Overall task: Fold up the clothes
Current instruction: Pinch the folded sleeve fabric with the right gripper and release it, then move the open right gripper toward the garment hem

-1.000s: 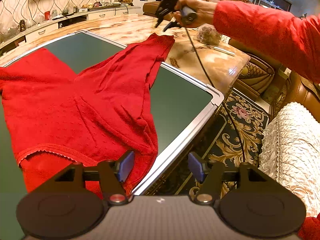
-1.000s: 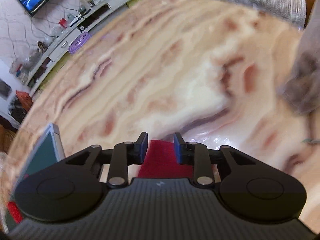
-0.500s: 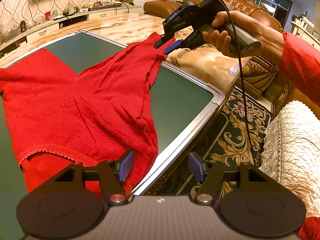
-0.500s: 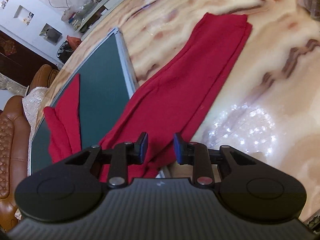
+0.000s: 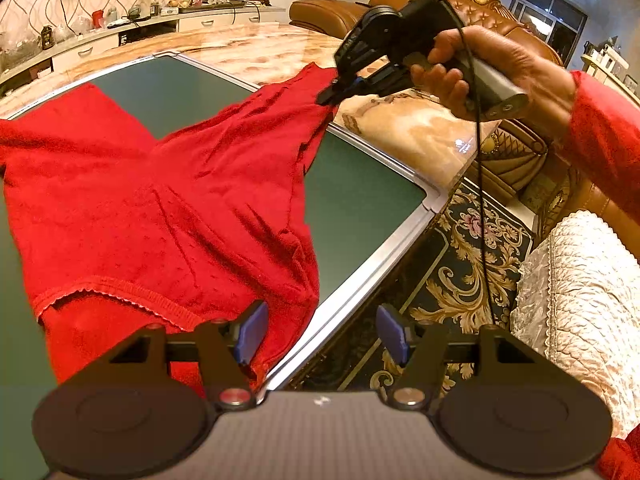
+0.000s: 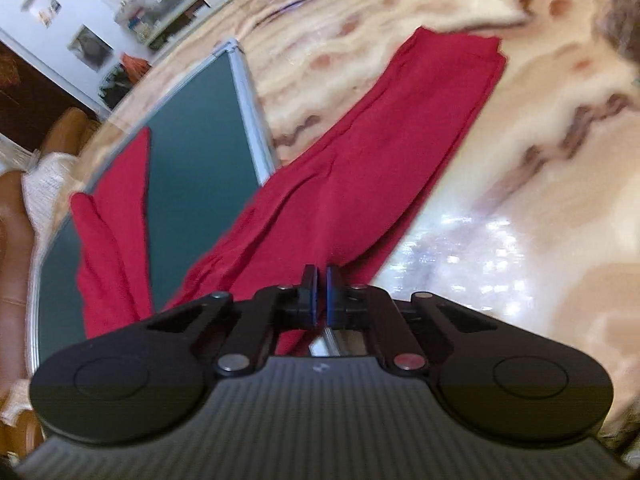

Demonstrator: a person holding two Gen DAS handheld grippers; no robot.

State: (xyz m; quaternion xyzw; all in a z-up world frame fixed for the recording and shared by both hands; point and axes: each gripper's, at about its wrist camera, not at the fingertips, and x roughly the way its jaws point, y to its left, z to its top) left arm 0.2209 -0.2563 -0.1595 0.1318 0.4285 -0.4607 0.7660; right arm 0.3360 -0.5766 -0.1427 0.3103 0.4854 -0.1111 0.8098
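With the sweater (image 5: 168, 200) spread unfolded on the surface (image 5: 408, 136), my right claw (image 6: 320, 292) pinches its sleeve (image 6: 380, 152), my left claw (image 5: 318, 334) hangs wide; all folds remain.

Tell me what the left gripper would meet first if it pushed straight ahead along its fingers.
Probably the silver edge of the green board, right beside the hem of the red garment. The left gripper is open over that edge; depth is uncertain.

warm indoor light, blurred fisheye edges
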